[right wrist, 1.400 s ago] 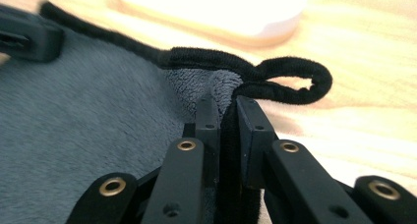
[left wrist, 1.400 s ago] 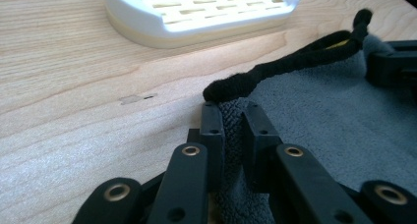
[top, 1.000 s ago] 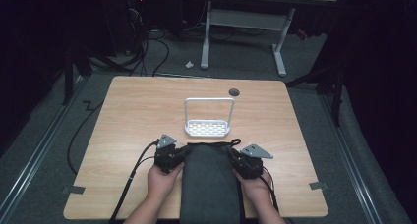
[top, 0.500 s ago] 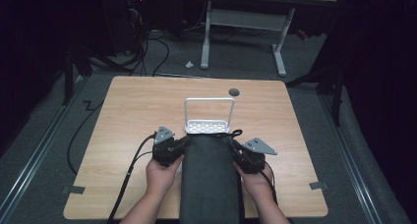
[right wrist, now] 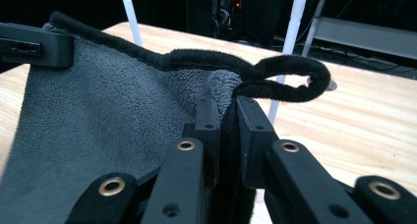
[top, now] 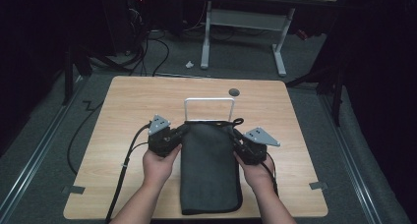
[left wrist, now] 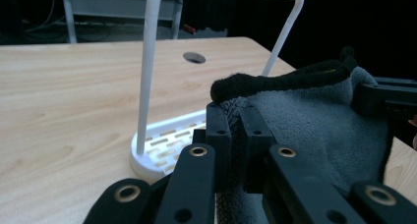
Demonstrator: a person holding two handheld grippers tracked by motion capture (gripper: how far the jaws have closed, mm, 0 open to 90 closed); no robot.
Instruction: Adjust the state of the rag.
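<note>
**Desk:** What am I looking at on the wooden table [top: 128, 101]?

**Operator:** I have the grey towel [top: 209, 170] pinched at its two far corners. My left gripper [top: 183, 129] has its jaws clamped tight on the left corner, and my right gripper [top: 234, 133] is clamped just as tight on the right one, beside the black hanging loop [right wrist: 290, 79]. The towel's near end trails off the table edge toward me.

**Desk:** What has changed since a second ago?

**Operator:** Both hands have come up and forward. A second ago the towel's top hem sat well short of the white wire rack [top: 209, 102]; now that hem is stretched straight between the two grippers and covers the rack's slotted base in the high view, with the rack's hoop standing just behind it. The left hand [top: 158, 166] and right hand [top: 255, 172] sit farther up the table than before.

**Desk:** And from the grippers themselves?

**Operator:** In the left gripper view the towel's corner is wedged between the two black jaws, with the rack's base on the table just beyond. In the right gripper view the cloth is folded between the jaws and the loop juts past them.
</note>
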